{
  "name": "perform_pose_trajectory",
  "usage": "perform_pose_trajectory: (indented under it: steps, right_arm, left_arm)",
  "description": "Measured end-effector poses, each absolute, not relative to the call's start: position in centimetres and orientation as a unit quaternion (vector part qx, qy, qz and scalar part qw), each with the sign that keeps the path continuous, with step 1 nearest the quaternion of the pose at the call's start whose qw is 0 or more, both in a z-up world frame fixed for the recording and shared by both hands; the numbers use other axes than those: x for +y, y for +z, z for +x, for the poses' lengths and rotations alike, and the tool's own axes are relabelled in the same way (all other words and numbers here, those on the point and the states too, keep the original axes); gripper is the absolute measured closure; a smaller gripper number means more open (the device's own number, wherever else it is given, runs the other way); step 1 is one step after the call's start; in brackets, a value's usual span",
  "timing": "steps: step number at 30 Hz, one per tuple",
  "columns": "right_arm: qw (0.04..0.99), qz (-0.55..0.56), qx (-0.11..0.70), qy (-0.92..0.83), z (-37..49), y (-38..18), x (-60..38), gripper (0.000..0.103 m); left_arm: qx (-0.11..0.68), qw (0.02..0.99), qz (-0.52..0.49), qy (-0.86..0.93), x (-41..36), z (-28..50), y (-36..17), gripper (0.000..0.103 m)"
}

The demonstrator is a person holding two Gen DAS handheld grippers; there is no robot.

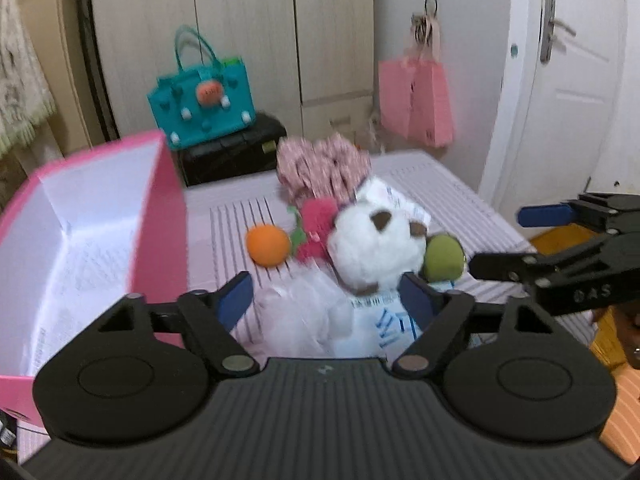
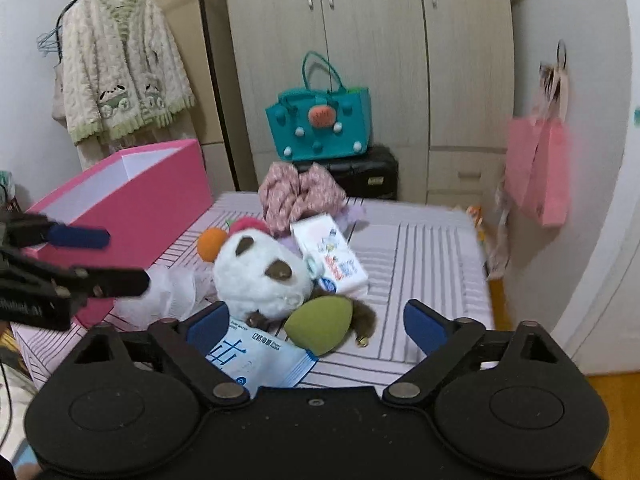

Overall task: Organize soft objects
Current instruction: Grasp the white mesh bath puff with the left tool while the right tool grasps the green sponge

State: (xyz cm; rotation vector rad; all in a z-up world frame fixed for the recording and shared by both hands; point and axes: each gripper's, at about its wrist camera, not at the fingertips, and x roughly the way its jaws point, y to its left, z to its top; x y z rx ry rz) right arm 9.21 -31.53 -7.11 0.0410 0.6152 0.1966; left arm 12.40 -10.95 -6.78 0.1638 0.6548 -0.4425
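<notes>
Left wrist: left tool (image 1: 326,298) open over white plush (image 1: 376,246).

Teal handbag (image 2: 320,124) atop black case (image 2: 360,172), pink paper bag (image 2: 538,168) (hung on wall hook), cream cardigan (image 2: 120,76) on hanger.

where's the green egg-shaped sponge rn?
On the striped bed, the green egg-shaped sponge lies against the white plush panda's right side in both views, between the right gripper's open jaws.

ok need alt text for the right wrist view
The right gripper, jaws open, points at a pile of soft things on a striped table: a white plush panda, a green sponge and a blue-and-white packet. An open pink box stands on the left.
</notes>
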Motion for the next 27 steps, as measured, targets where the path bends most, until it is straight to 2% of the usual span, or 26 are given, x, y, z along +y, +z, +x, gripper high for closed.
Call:
perform_pose_trajectory:
  steps: [2, 9, 15, 19, 27]
  right_arm:
    - [0.944, 0.029, 0.312, 0.100, 10.0, -8.0, -31.7, 0.011]
    - [0.935, 0.048, 0.335, 0.104, 12.2, -10.0, -31.5, 0.021]
    - [0.927, 0.067, 0.354, 0.101, 13.6, -11.0, -31.3, 0.035]
    - [0.923, 0.078, 0.365, 0.091, 14.2, -11.7, -31.1, 0.050]
    - [0.926, 0.090, 0.360, 0.067, 13.6, -12.2, -31.0, 0.052]
  left_arm:
    - [0.330, 0.916, 0.078, -0.213, -11.2, 13.0, -7.5, 0.035]
    - [0.363, 0.910, 0.070, -0.186, -11.1, 15.1, -9.7, 0.039]
    - [0.375, 0.907, 0.071, -0.180, -11.5, 16.3, -11.0, 0.040]
    - [0.389, 0.903, 0.068, -0.170, -11.5, 17.4, -12.0, 0.040]
    - [0.397, 0.899, 0.006, -0.183, -10.5, 18.5, -12.8, 0.042]
